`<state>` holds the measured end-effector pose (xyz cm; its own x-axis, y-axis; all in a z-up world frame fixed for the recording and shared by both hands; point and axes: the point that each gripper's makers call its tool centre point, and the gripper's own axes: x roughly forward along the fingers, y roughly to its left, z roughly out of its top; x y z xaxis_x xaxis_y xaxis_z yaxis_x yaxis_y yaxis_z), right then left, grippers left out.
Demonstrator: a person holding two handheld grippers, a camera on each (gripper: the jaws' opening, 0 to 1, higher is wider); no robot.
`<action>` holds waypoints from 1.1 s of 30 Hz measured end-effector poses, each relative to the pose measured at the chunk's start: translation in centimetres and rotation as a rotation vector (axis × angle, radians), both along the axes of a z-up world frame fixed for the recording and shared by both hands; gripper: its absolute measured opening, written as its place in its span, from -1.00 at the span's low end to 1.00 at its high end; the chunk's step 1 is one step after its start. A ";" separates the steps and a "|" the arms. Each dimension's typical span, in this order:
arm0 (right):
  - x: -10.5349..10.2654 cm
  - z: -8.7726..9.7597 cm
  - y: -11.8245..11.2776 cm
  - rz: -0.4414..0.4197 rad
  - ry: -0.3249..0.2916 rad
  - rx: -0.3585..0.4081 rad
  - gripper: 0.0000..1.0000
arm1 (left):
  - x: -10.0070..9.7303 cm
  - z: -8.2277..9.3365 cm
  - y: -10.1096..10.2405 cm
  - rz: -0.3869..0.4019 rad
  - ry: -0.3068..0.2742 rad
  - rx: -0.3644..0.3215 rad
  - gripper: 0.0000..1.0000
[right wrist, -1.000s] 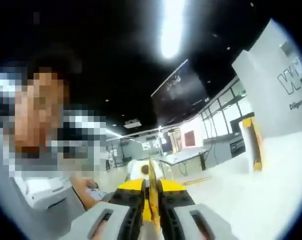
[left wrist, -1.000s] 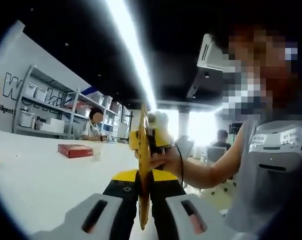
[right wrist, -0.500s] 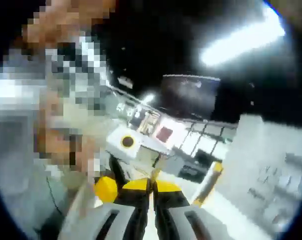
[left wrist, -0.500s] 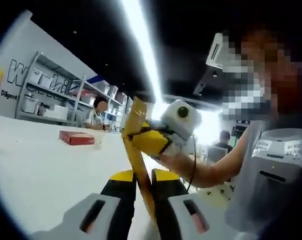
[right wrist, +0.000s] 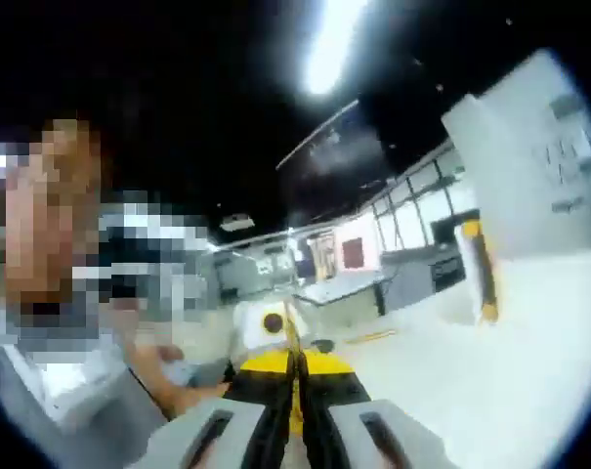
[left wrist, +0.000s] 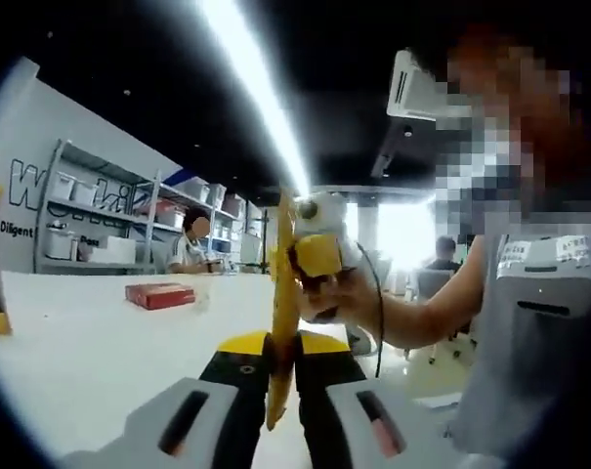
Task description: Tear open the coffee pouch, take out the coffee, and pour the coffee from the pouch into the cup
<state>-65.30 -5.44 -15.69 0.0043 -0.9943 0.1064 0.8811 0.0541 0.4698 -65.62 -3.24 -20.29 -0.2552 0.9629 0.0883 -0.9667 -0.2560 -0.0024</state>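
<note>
A white tabletop point(left wrist: 100, 352) spreads out below, with a red box point(left wrist: 159, 294) lying far to the left. Above it the yellow coffee pouch point(left wrist: 283, 322) stands edge-on, held between both tongs: the left tongs point(left wrist: 280, 391) clamp its lower edge, and the right tongs point(left wrist: 315, 259) pinch its upper part.
</note>
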 end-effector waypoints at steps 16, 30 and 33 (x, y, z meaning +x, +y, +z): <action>-5.9 -1.4 1.1 -0.530 0.380 0.151 -0.94 | -5.6 -2.1 -0.3 0.535 0.036 -0.135 -0.55; -5.8 -2.0 1.3 -0.599 0.360 0.070 -0.93 | -6.5 -2.7 -0.6 0.711 0.186 -0.231 -0.76; -5.5 -2.2 1.3 -0.544 0.401 0.089 -0.87 | -6.1 -3.0 -0.6 0.664 0.158 -0.236 -0.79</action>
